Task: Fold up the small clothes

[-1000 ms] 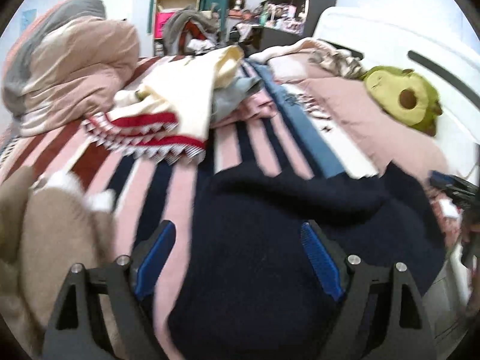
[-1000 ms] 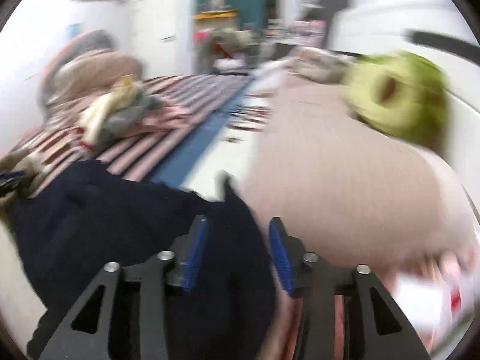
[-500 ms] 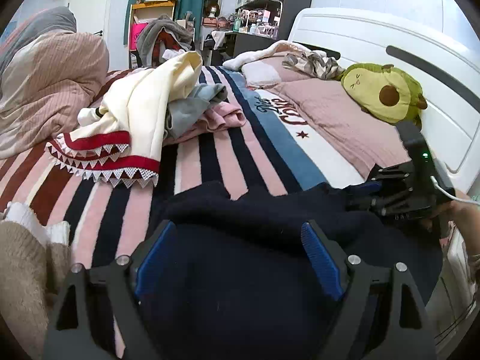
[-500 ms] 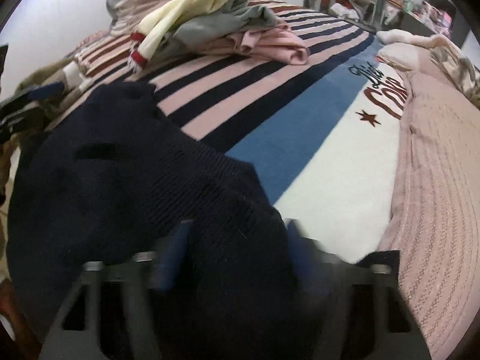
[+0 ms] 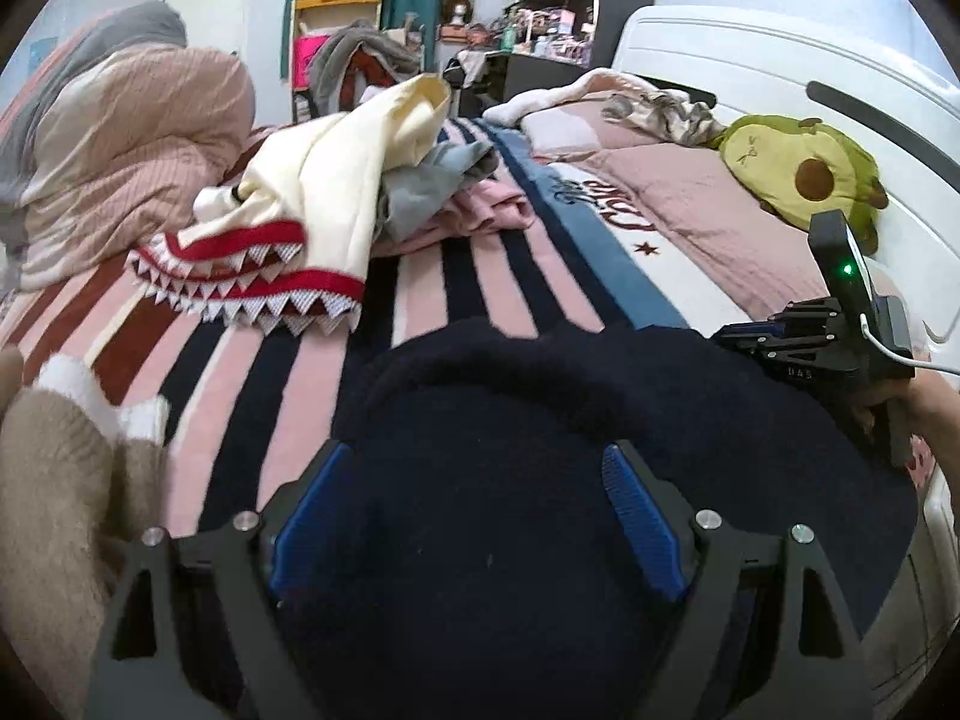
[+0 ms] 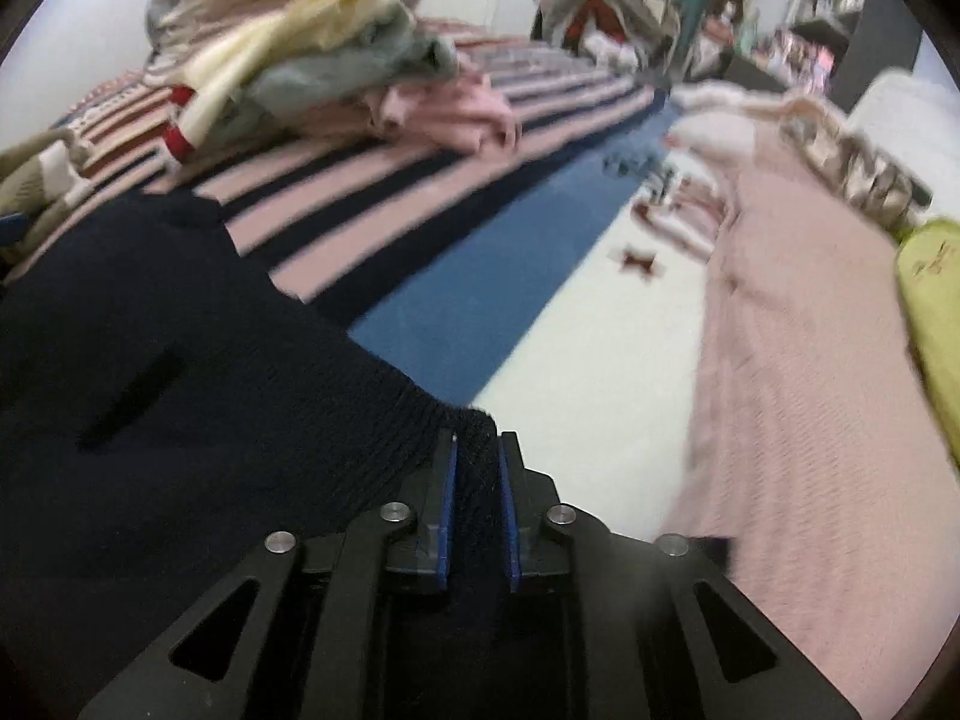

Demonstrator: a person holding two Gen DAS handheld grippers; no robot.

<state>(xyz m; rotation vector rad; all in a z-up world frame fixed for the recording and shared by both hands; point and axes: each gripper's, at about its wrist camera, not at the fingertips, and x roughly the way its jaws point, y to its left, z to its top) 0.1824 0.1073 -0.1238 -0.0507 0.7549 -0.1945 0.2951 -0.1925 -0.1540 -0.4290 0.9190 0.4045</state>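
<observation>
Dark navy knit garment [image 5: 540, 450] spread over the striped bed [image 5: 480, 276], lower centre of frame. Right gripper [image 6: 477, 480] clenched on its corner hem; left gripper [image 5: 474, 516] spread wide above the cloth, grasping nothing. Soft, floppy, likely stretchy; best pinched at edges or corners.

The sweater [image 5: 540, 450] lies on the bedspread [image 5: 492, 276], nearest the cameras. Clothes pile [image 5: 360, 192] sits behind it, plush toy [image 5: 804, 174] off right.

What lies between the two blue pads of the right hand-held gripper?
A corner of the navy knit garment, pinched between the right hand-held gripper pads, in the right wrist view.
</observation>
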